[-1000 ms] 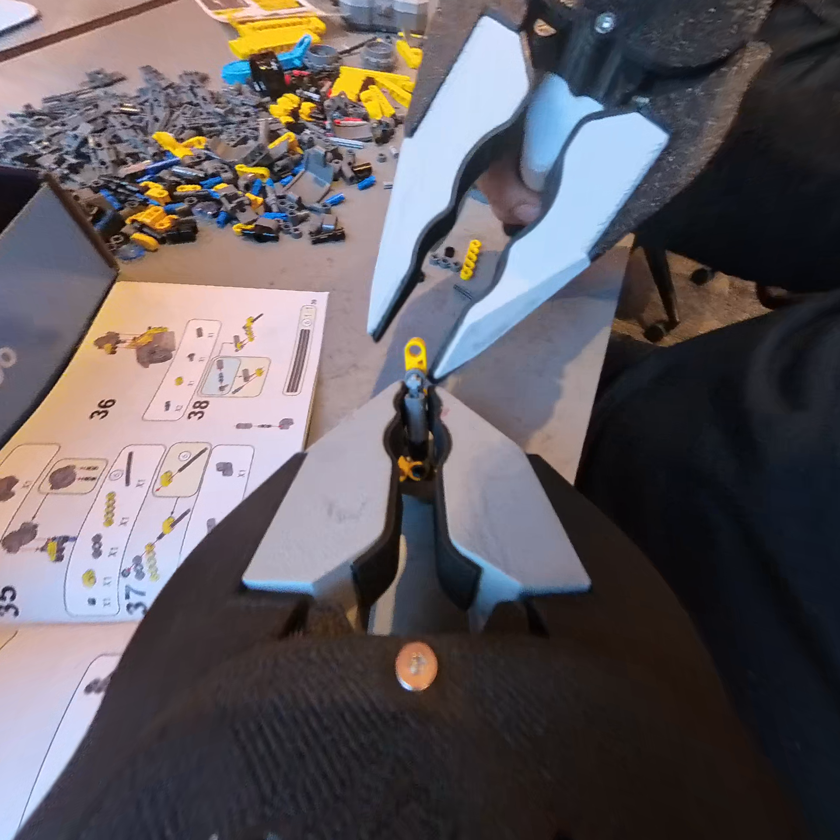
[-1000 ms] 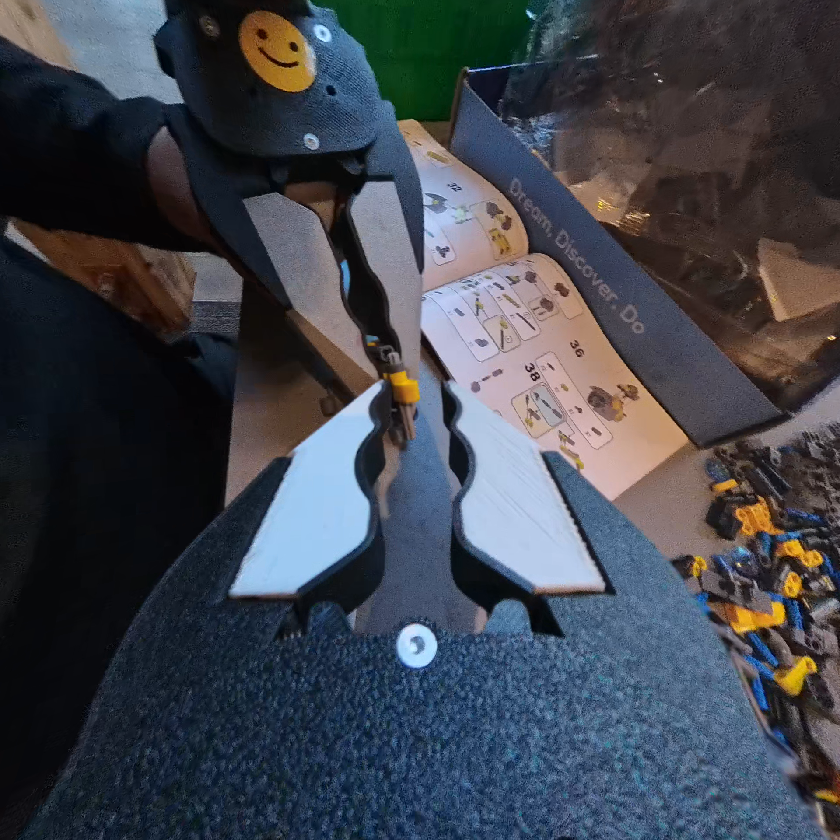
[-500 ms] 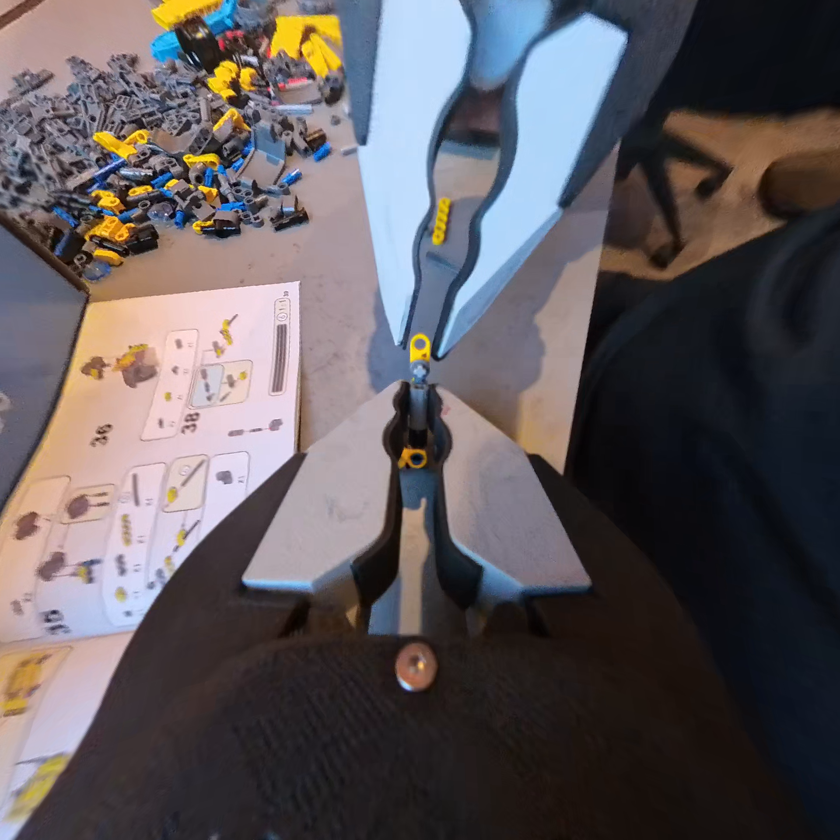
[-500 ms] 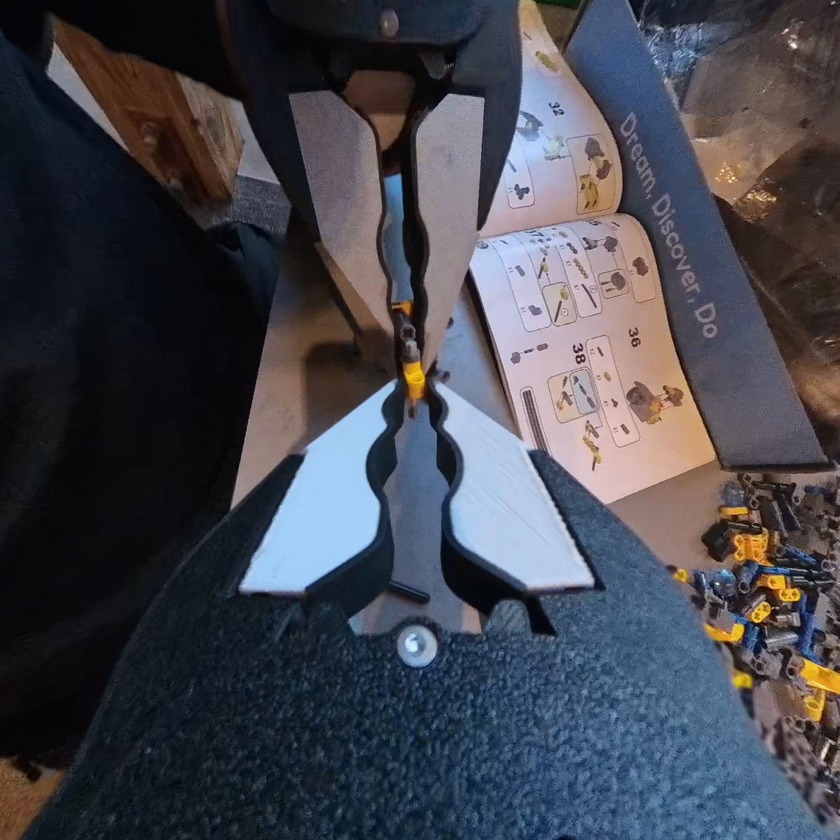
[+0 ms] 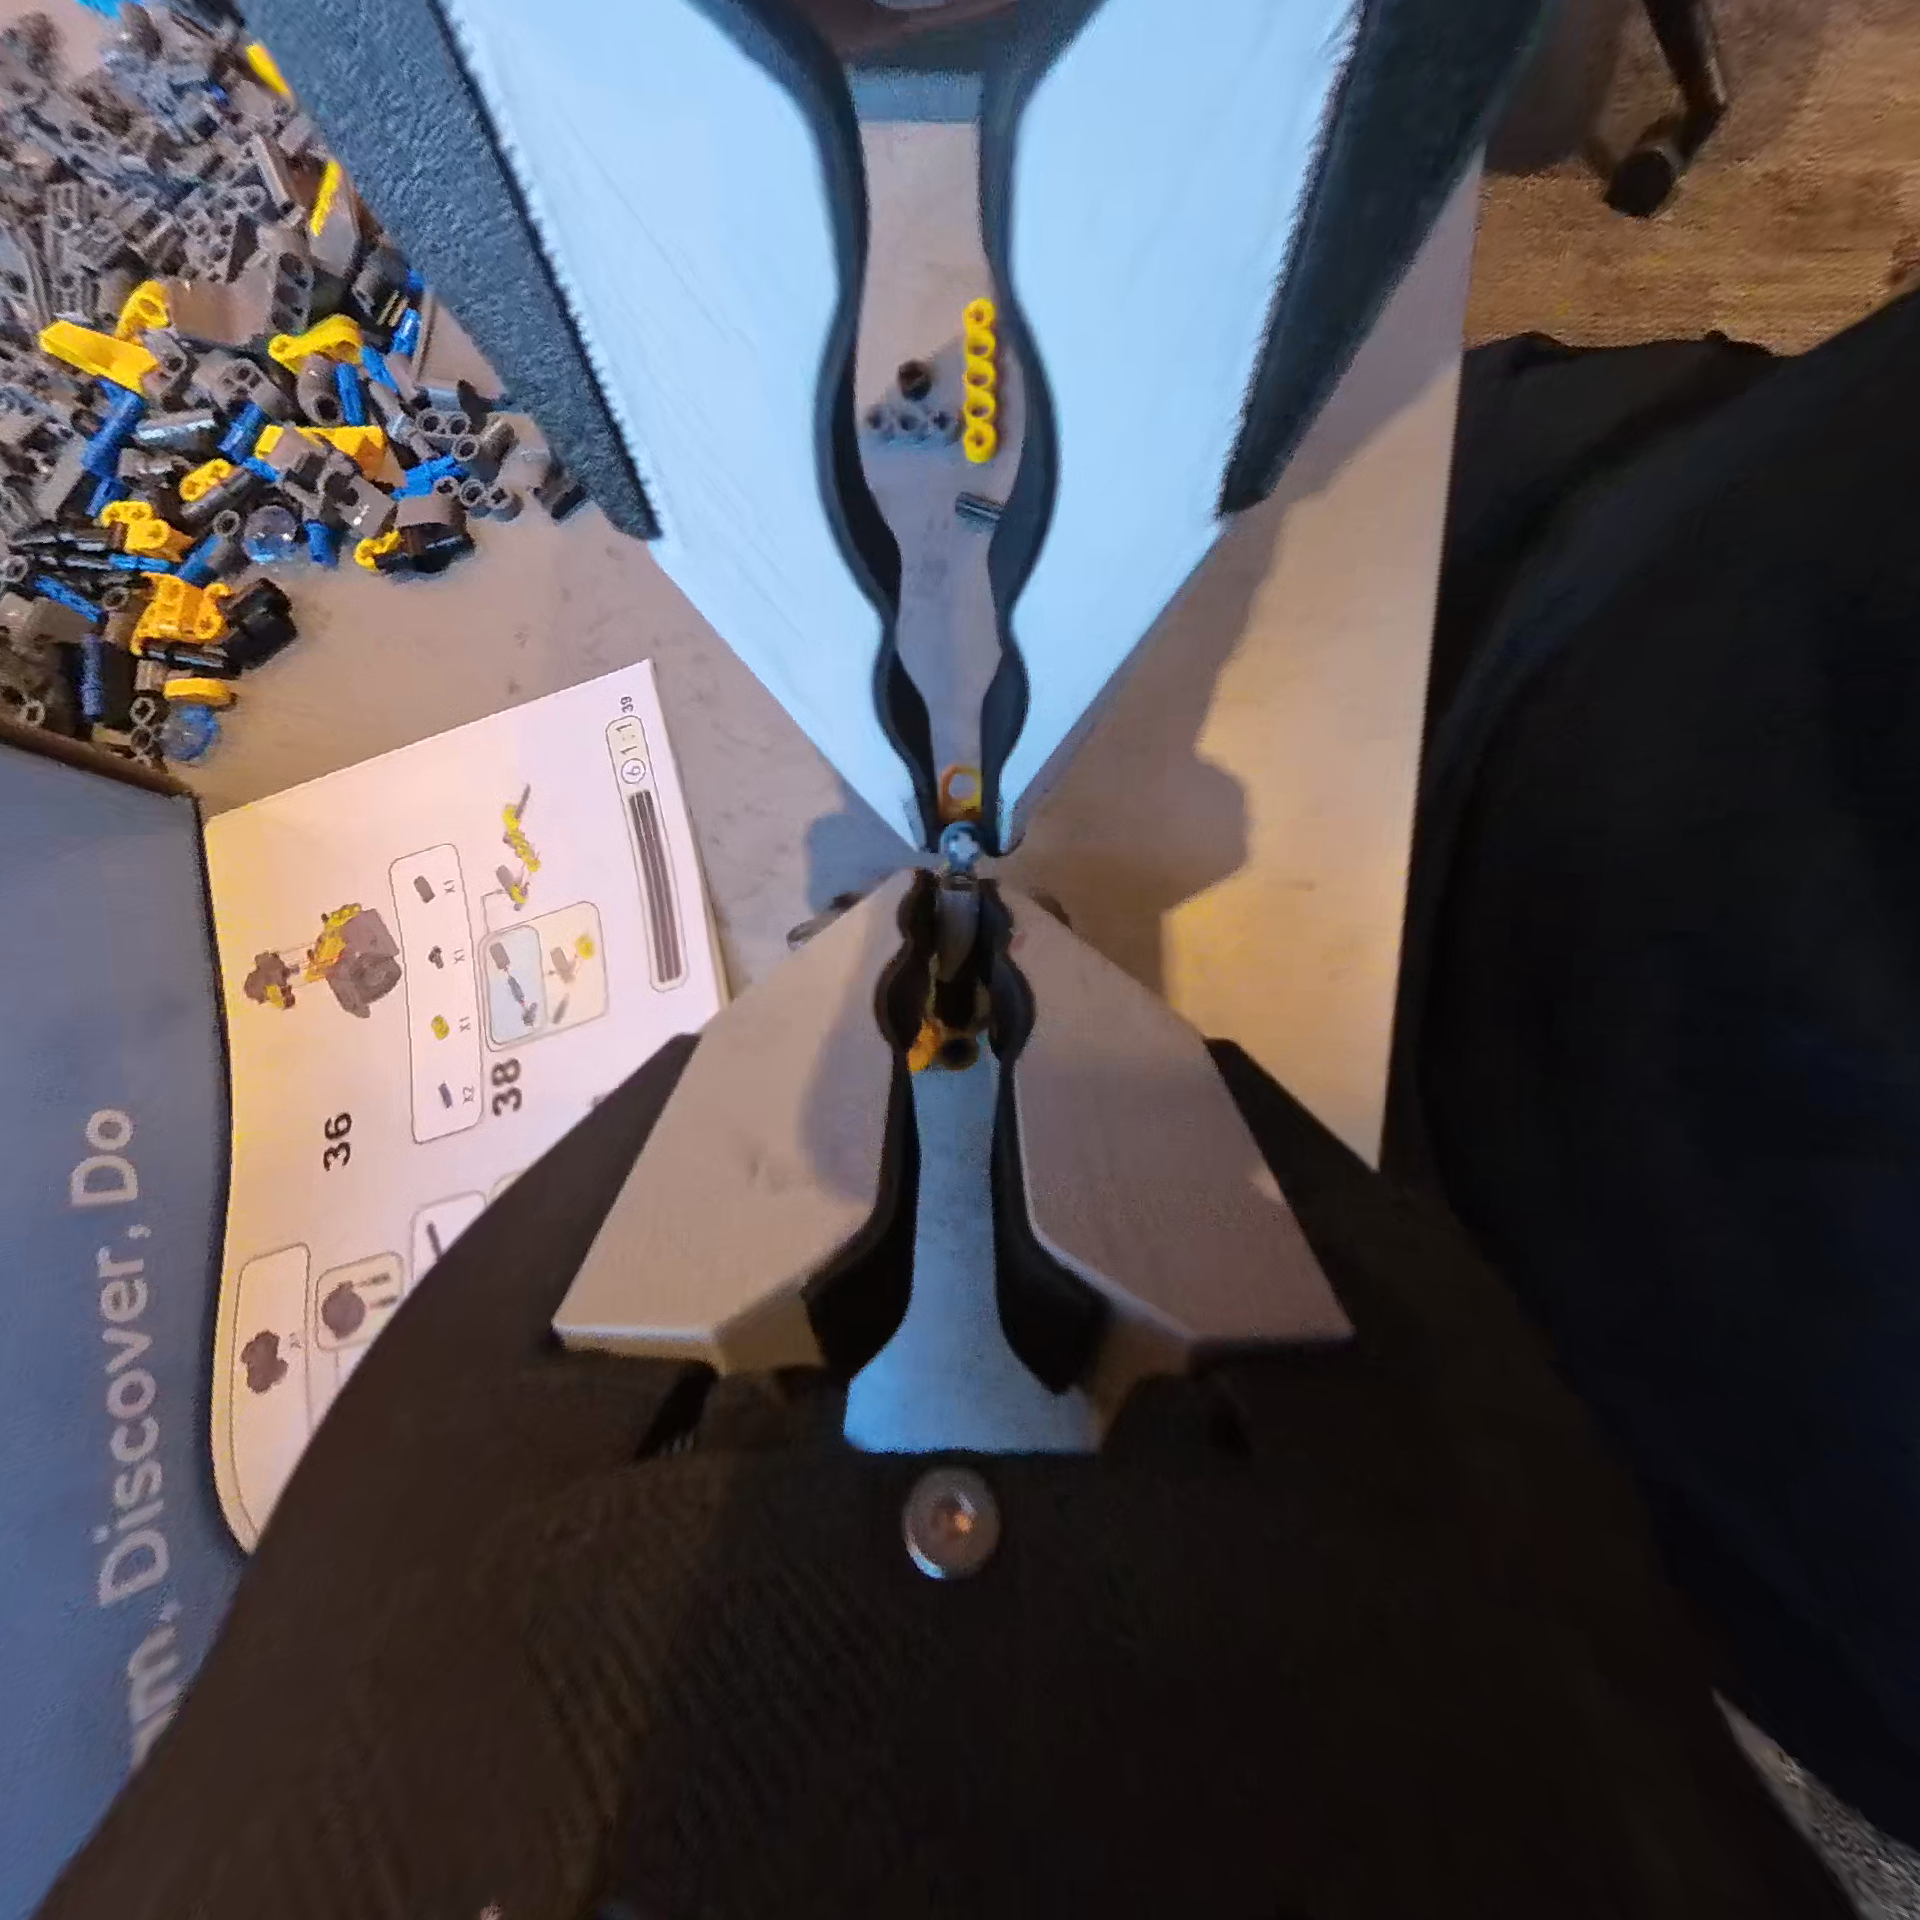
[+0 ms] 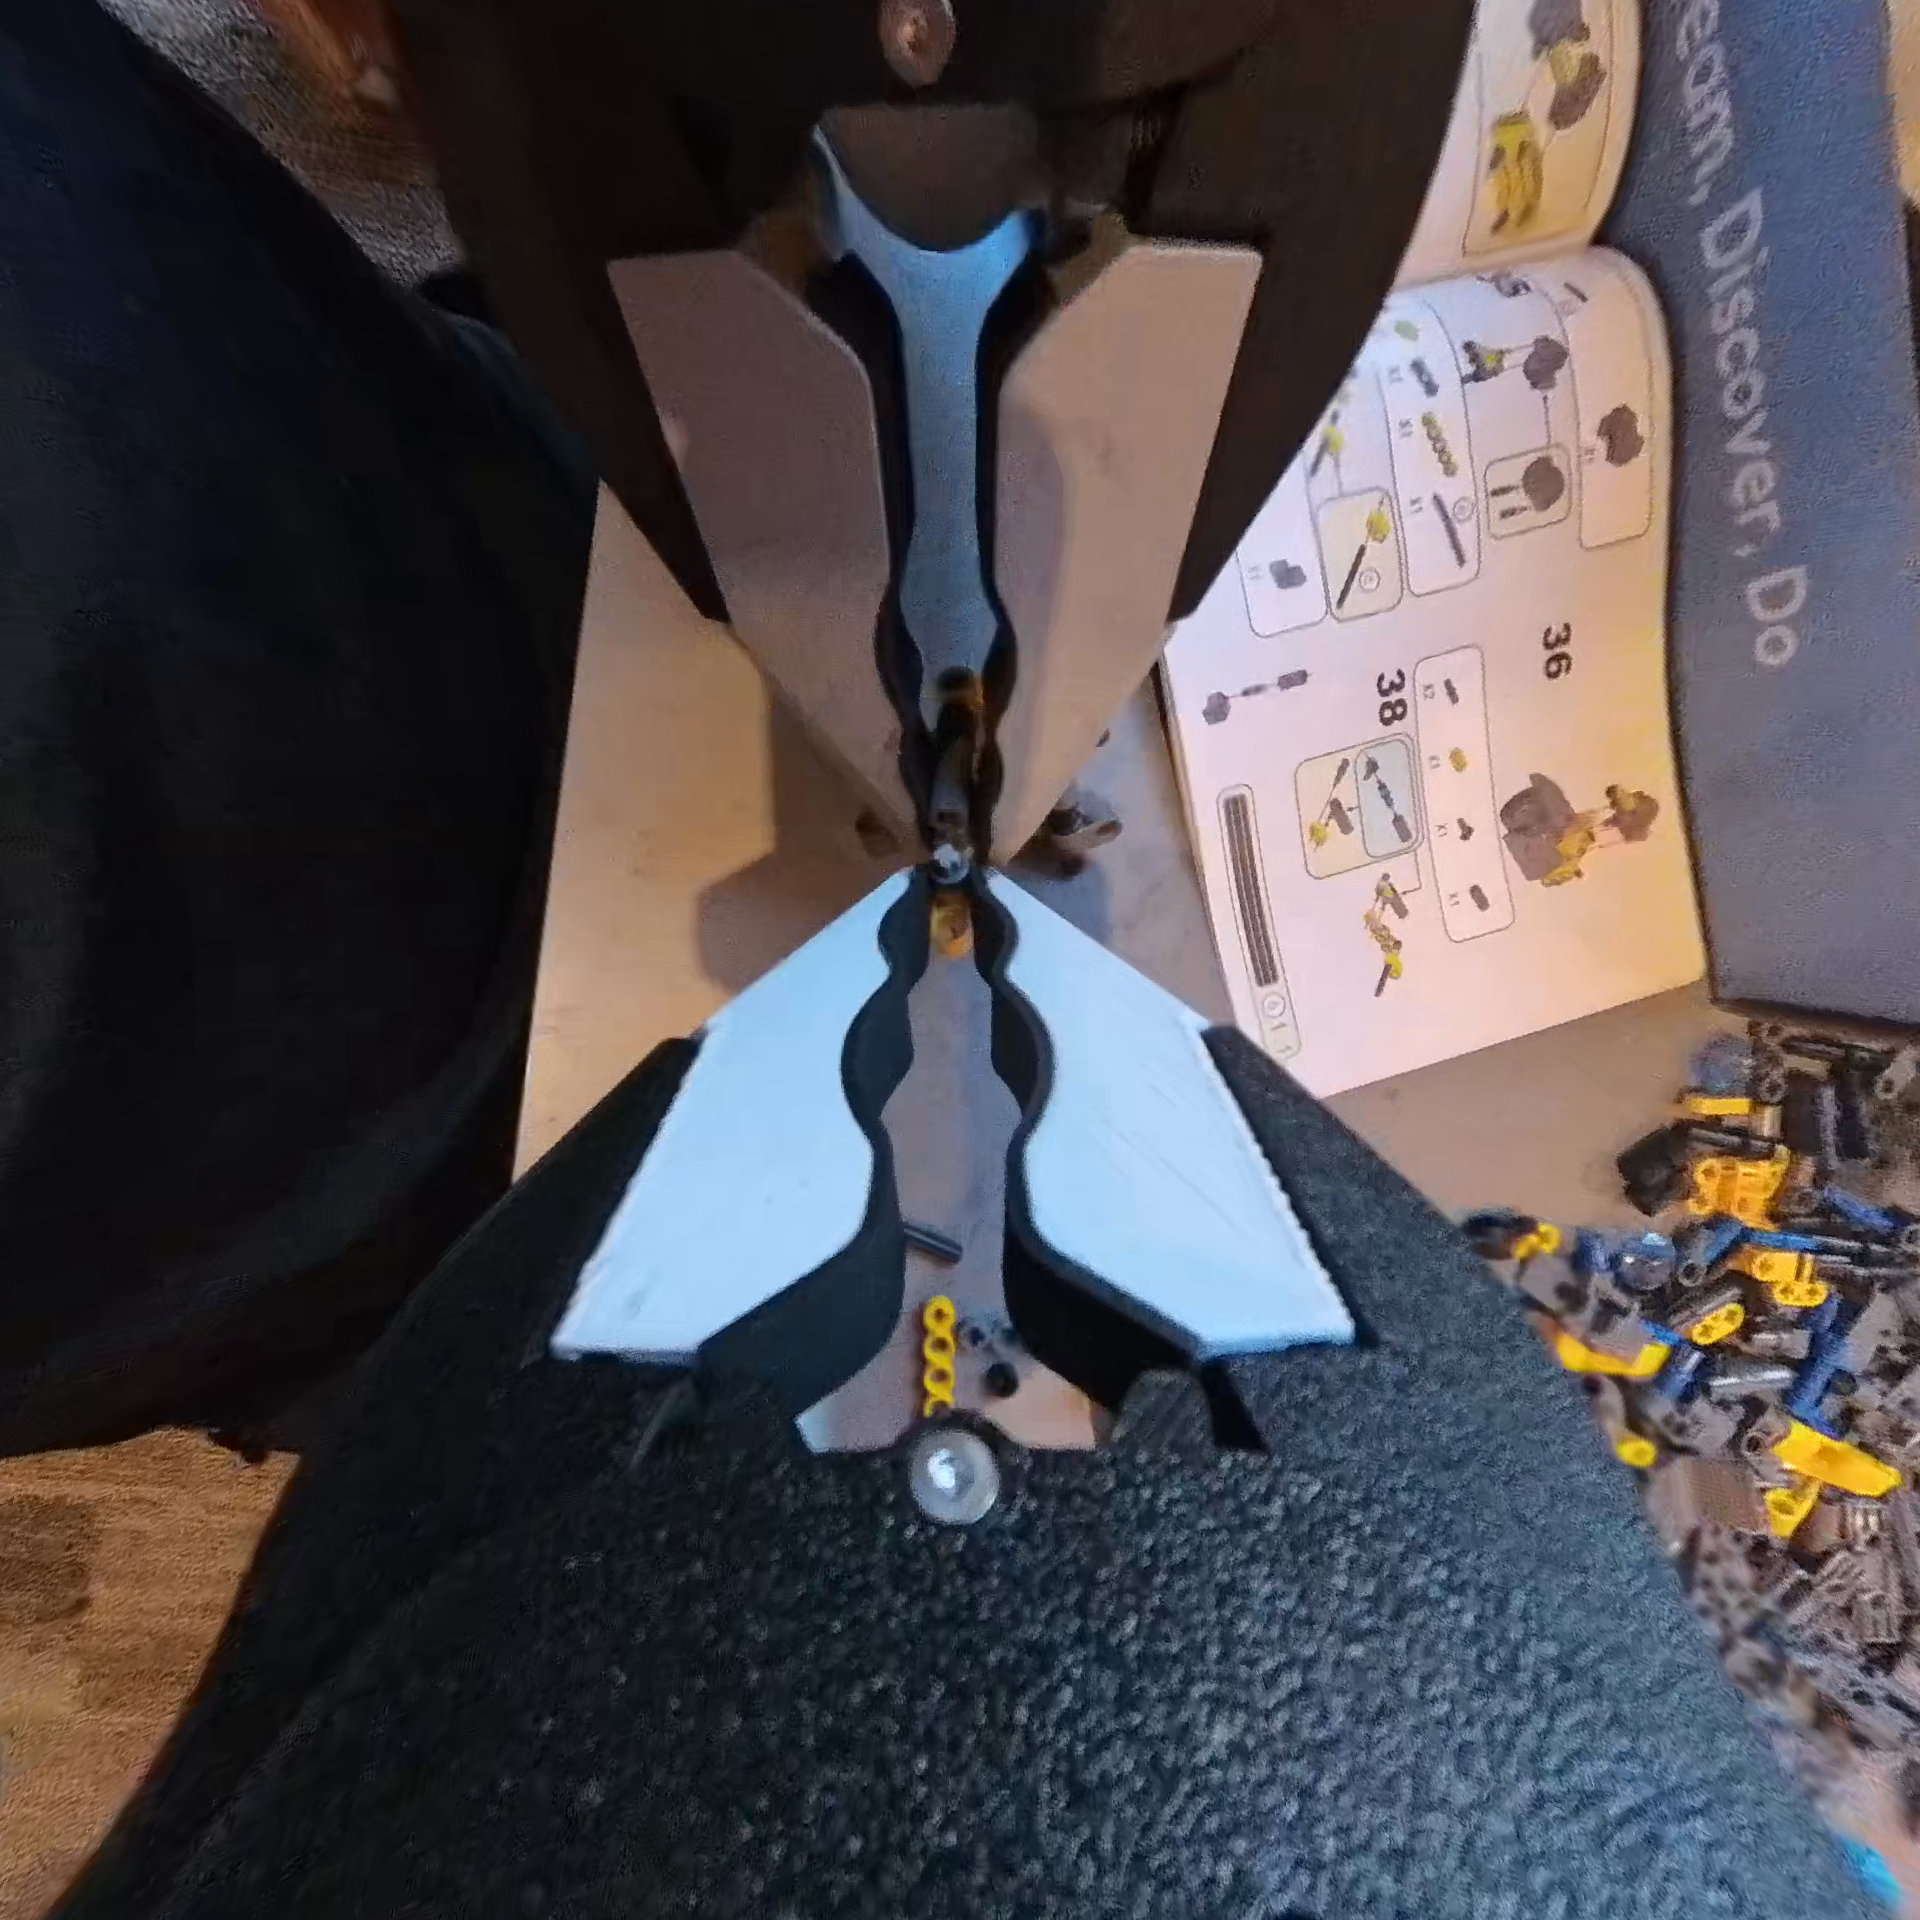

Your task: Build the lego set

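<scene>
A slim grey axle (image 5: 954, 925) with a yellow connector (image 5: 961, 787) on its far end is held in the air above the desk (image 5: 1299, 831), between the two sets of tongs, which meet tip to tip. A second yellow piece (image 5: 930, 1049) sits on the axle's near end, inside the left tongs.

The left tongs (image 5: 956, 883) are closed on the axle, gripping it along its length in the wavy black pads. The right tongs (image 6: 951, 894) are nearly closed, their tips pinching the yellow connector on the end that sticks out.

The assembly looks like hard, light plastic: stiff, smooth and small, so probably prone to twisting or popping out of a grip if squeezed off-centre. The shaft seems the surest place to hold it, with the connector taken across its flat sides.

On the desk below lie a short yellow beam with holes (image 5: 979, 379), a small grey beam (image 5: 912, 421) just beside it and a little black pin (image 5: 977, 509) near both. An open instruction booklet (image 5: 468, 935) lies to the left, against the flap of a dark box (image 5: 94, 1143). Beyond it is a heap of loose grey, blue and yellow parts (image 5: 187, 416).
</scene>
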Available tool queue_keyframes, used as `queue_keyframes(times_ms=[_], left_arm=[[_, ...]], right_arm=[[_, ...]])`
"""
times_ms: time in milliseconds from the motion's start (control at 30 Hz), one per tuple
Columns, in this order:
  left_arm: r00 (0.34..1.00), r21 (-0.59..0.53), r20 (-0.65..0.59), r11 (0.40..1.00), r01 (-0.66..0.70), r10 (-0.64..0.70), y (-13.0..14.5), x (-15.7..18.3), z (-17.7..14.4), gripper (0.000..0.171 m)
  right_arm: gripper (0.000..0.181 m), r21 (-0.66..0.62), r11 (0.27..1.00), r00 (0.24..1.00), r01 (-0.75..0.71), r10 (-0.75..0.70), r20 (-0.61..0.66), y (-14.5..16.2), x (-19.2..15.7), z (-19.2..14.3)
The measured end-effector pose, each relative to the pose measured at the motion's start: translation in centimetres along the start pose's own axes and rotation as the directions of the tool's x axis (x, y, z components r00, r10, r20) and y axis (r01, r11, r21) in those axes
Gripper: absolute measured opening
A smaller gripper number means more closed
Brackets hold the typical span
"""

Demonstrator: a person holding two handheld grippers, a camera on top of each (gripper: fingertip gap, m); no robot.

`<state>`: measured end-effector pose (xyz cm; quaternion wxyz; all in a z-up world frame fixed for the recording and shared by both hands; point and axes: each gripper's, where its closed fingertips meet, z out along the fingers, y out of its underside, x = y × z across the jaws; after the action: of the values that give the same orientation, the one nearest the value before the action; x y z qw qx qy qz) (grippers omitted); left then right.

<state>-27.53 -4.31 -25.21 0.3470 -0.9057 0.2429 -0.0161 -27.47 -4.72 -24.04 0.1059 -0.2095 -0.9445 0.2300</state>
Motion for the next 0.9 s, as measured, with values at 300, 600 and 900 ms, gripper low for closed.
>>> queue_keyframes(times_ms=[300,600,900], left_arm=[[0.987,0.155,-0.127,0.980,0.121,-0.102,-0.1,-0.5,0.7,0.006],[0.974,0.166,-0.157,0.968,0.187,-0.161,0.4,-0.7,0.9,0.006],[0.980,0.164,-0.136,0.972,0.170,-0.148,0.3,-0.7,1.1,0.005]], right_arm=[[0.007,-0.001,0.988,0.984,-0.155,0.154,0.091,0.9,0.5,0.9],[0.007,-0.057,0.984,0.978,-0.166,0.172,0.120,1.0,0.9,1.3],[0.006,-0.230,0.961,0.964,-0.155,0.199,0.179,1.4,0.8,1.2]])
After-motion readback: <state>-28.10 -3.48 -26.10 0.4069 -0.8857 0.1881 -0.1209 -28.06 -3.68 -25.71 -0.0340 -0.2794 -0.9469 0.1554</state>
